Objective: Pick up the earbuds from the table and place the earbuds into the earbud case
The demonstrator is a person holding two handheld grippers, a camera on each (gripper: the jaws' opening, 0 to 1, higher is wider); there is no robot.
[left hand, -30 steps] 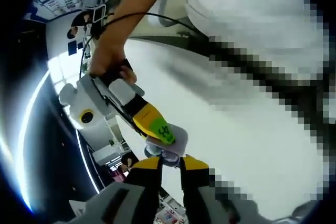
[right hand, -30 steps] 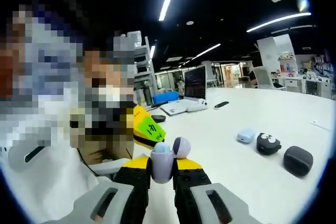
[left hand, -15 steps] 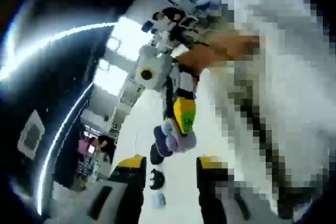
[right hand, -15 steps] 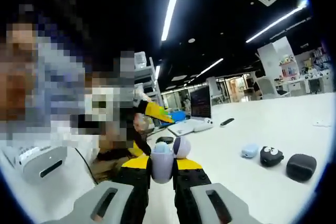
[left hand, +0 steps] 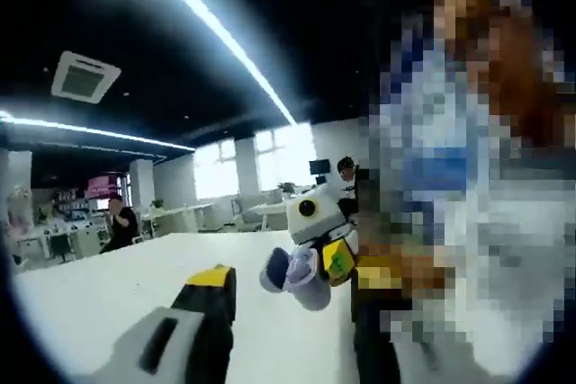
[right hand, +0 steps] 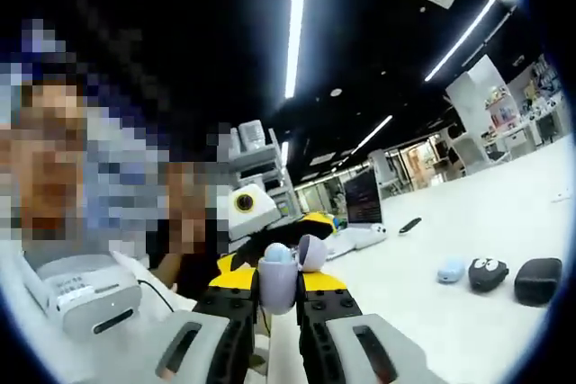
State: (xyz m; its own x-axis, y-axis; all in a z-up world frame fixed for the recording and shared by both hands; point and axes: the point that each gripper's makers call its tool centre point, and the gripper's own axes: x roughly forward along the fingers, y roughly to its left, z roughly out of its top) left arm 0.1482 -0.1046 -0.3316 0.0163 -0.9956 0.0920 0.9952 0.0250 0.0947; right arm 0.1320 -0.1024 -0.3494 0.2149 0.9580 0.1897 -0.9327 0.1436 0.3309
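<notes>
Item 1. My right gripper (right hand: 278, 287), lower centre of the right gripper view: jaws were closed on the earbud case (right hand: 277, 281), a pale lilac case held upright with its lid (right hand: 311, 252) hinged back to the right. I judged it was held that way so the opening faced up and outward. A light blue earbud (right hand: 276, 254) sat in the mouth of the case; whether it was fully seated I could not tell.

Item 2. The same case appeared at centre of the left gripper view as the earbud case (left hand: 300, 277), lid swung to the left, gripped by the right gripper (left hand: 335, 258) with its green-labelled yellow jaw.

Item 3. My left gripper (left hand: 288, 290), bottom of the left gripper view: jaws stood wide apart and held nothing. One yellow-tipped jaw was plain at lower left; the other was lost under mosaic. It pointed toward the case, apart from it.

Item 4. White table (right hand: 423, 312), right half of the right gripper view. Three other cases lay in a row at mid right: a light blue case (right hand: 450, 269), a black case with eyes (right hand: 487, 272), a dark grey case (right hand: 538, 280). None was being handled.

Item 5. A keyboard (right hand: 358, 237) and a small dark object lay further back on the table.
</notes>
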